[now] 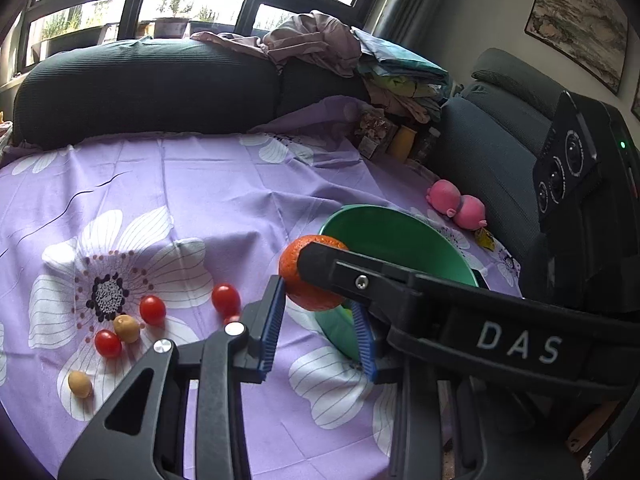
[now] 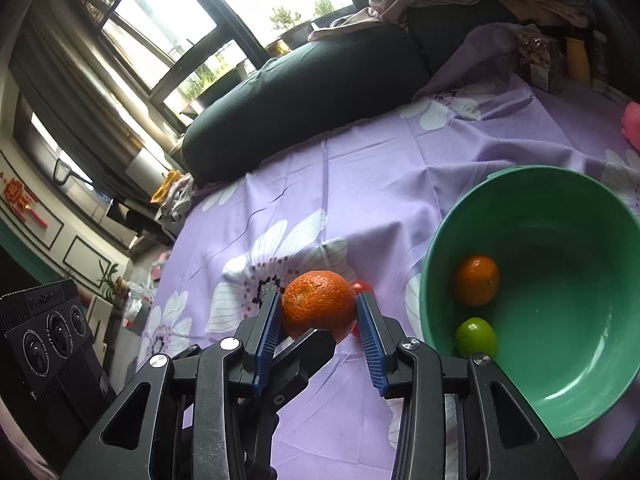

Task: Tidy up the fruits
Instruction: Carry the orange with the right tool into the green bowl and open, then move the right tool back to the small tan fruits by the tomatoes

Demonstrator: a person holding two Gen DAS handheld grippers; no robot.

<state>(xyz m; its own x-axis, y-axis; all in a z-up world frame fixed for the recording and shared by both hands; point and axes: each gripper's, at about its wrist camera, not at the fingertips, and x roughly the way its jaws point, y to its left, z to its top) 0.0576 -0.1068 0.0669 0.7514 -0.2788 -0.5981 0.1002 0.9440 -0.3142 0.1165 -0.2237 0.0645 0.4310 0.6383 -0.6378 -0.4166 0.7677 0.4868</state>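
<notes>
My right gripper [image 2: 318, 297] clamps the orange [image 2: 316, 312] beside the green bowl [image 2: 568, 352]. My left gripper [image 1: 318, 294] touches it too, though I cannot tell whether it grips.

A home living room: dark sofa cushions [image 1: 140, 88], heaped laundry [image 1: 320, 44], a framed painting [image 1: 580, 24], potted window plants [image 1: 172, 20].

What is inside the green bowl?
In the right wrist view, the green bowl holds a small orange and a green fruit by its near wall. The right gripper's frame covers part of the near rim, so anything there is hidden.
</notes>
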